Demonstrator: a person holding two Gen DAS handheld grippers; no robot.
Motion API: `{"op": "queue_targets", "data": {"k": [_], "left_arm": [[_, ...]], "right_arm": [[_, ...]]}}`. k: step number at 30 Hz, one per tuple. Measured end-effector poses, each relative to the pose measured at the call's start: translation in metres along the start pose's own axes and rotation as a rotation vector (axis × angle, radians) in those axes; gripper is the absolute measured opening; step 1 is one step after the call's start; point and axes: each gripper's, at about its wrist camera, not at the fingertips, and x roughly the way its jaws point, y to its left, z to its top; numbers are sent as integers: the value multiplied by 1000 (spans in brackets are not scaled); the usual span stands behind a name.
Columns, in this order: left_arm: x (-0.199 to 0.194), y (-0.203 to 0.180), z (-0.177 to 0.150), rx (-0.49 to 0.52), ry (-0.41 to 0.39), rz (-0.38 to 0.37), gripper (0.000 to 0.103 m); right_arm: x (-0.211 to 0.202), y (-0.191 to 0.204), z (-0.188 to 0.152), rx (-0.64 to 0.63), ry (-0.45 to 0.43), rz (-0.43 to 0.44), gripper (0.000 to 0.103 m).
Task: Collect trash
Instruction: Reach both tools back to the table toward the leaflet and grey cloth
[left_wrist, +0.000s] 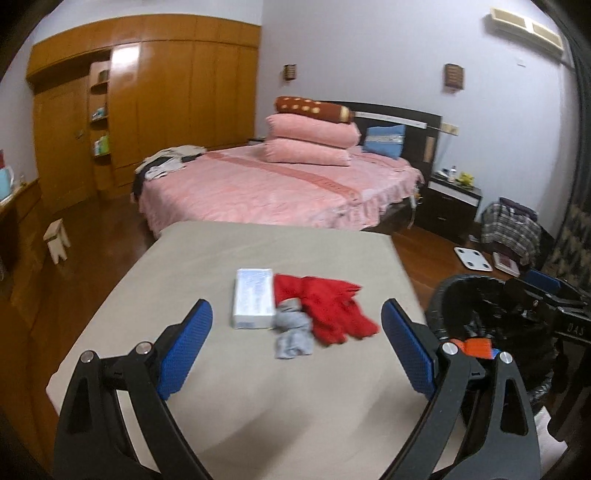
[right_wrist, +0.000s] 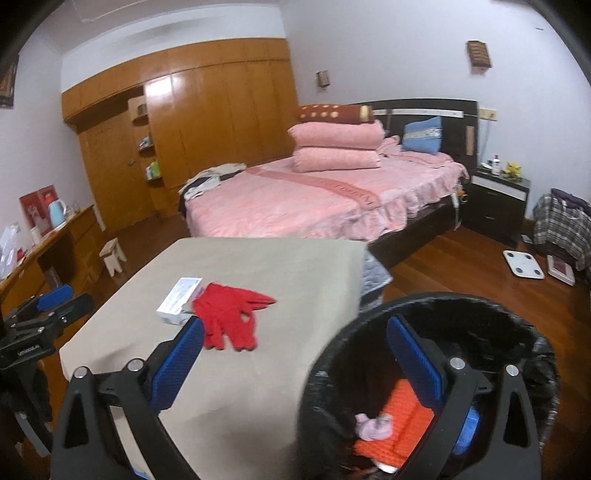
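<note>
A white box (left_wrist: 254, 302), red gloves (left_wrist: 332, 312) and a grey crumpled cloth (left_wrist: 293, 334) lie together on the beige table (left_wrist: 258, 398). My left gripper (left_wrist: 297, 345) is open and empty, just short of them. My right gripper (right_wrist: 295, 362) is open and empty, its right finger over the black-lined trash bin (right_wrist: 517, 339) beside the table. In the bin lie an orange item (right_wrist: 402, 421), a pink crumpled piece (right_wrist: 373, 426) and something blue. The box (right_wrist: 179, 300) and gloves (right_wrist: 229, 317) show to the left in the right wrist view. The bin (left_wrist: 461, 302) shows at the right of the left wrist view.
A pink bed (left_wrist: 266, 184) stands beyond the table. A small wooden stool (left_wrist: 57, 240) is on the floor to the left. A white scale (right_wrist: 522, 264) and a plaid bag (right_wrist: 563, 225) sit on the wood floor at right. A desk (right_wrist: 48, 240) runs along the left.
</note>
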Motion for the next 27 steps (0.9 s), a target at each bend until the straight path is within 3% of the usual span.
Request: {"op": "queue_targets", "data": {"k": [11,20,27], "left_arm": [[44,40,-6,-19,59,59,90],[121,48,-1,-27,134,63,90],[187,56,-2,-36,233,57,83]], "right_arm": [[68,40,-4,-26,77,53,97],[119,42,12,-23,95,36,97],[153,39,17,-16,120,38,97]]}}
